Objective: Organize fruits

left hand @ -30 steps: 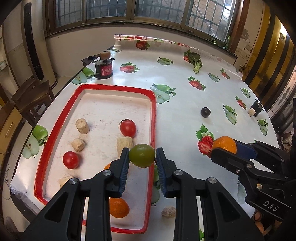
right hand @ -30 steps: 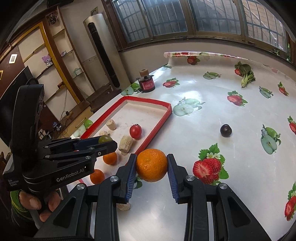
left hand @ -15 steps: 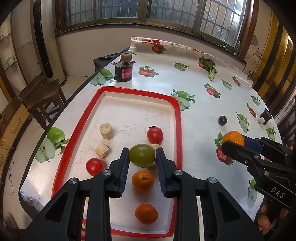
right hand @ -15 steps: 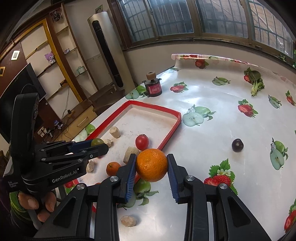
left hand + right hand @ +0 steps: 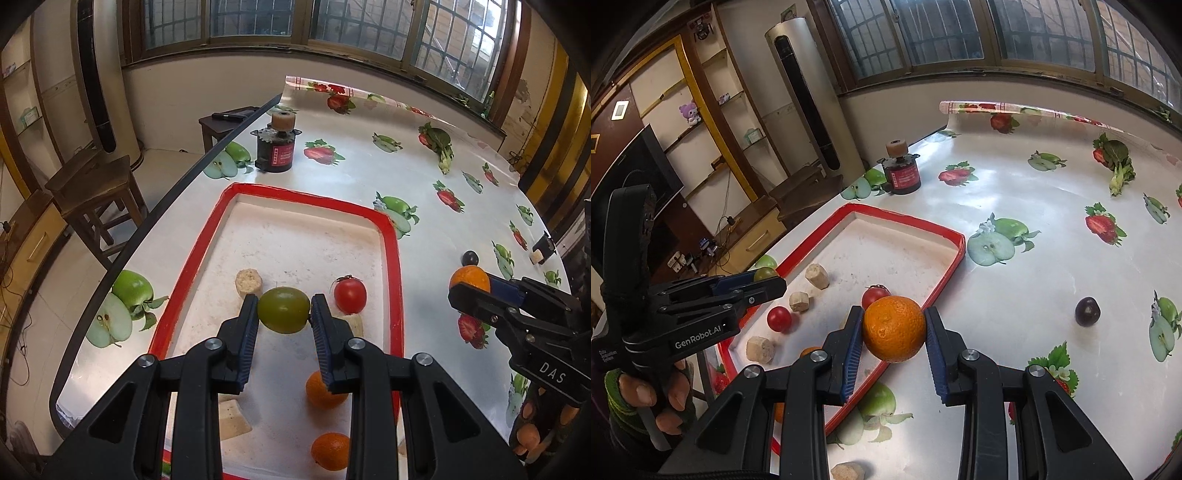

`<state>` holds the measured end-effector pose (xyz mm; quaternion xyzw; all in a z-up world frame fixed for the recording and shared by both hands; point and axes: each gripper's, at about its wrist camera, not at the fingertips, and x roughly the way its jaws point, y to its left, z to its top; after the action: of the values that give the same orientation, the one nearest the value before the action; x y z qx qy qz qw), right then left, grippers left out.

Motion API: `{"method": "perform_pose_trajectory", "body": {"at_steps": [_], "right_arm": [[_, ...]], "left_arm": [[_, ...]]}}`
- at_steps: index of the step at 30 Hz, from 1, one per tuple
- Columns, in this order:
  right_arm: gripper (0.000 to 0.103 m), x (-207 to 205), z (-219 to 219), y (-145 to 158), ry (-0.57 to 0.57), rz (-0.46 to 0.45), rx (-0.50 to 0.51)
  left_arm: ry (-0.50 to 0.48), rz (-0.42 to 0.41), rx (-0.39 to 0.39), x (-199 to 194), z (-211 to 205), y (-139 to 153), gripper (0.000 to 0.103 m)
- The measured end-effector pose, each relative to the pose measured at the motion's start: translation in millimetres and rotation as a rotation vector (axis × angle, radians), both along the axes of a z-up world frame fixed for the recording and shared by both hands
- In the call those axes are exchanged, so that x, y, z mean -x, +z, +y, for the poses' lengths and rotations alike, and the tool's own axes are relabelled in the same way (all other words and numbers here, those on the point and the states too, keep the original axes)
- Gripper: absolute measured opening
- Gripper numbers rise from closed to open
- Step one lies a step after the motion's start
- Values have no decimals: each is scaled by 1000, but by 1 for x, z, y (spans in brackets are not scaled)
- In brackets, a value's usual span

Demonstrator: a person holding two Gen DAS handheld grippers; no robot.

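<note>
My left gripper [image 5: 283,312] is shut on a green fruit [image 5: 283,309] and holds it above the red-rimmed white tray [image 5: 391,254]. My right gripper [image 5: 894,330] is shut on an orange [image 5: 894,328] and holds it above the tray's right rim [image 5: 945,273]. In the tray lie a red tomato [image 5: 349,294], two oranges [image 5: 325,391] [image 5: 330,451] and several beige chunks [image 5: 249,281]. A second tomato [image 5: 779,319] shows in the right wrist view. A dark plum [image 5: 1087,311] lies on the tablecloth right of the tray.
A small black motor with a red label [image 5: 275,151] stands beyond the tray's far edge. A beige chunk [image 5: 847,472] lies on the cloth near the tray. The table's left edge [image 5: 155,214] drops to a wooden stool [image 5: 96,188].
Both grippers have moved back and up, keeping their fruits. The left gripper's view has shifted from the tray's right rim to over the tray's middle.
</note>
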<state>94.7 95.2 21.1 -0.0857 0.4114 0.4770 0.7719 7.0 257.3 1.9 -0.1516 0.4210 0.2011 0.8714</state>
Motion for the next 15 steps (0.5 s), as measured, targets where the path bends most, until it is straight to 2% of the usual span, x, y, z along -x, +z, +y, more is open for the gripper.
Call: {"method": "perform_pose_trajectory", "body": {"at_steps": [7, 15], "right_arm": [[33, -12, 16, 3, 2, -9, 0], [33, -25, 35, -2, 5, -4, 6]], "left_arm": [[27, 0, 25, -8, 25, -1, 26], [42, 4, 16, -19, 38, -1, 26]]}}
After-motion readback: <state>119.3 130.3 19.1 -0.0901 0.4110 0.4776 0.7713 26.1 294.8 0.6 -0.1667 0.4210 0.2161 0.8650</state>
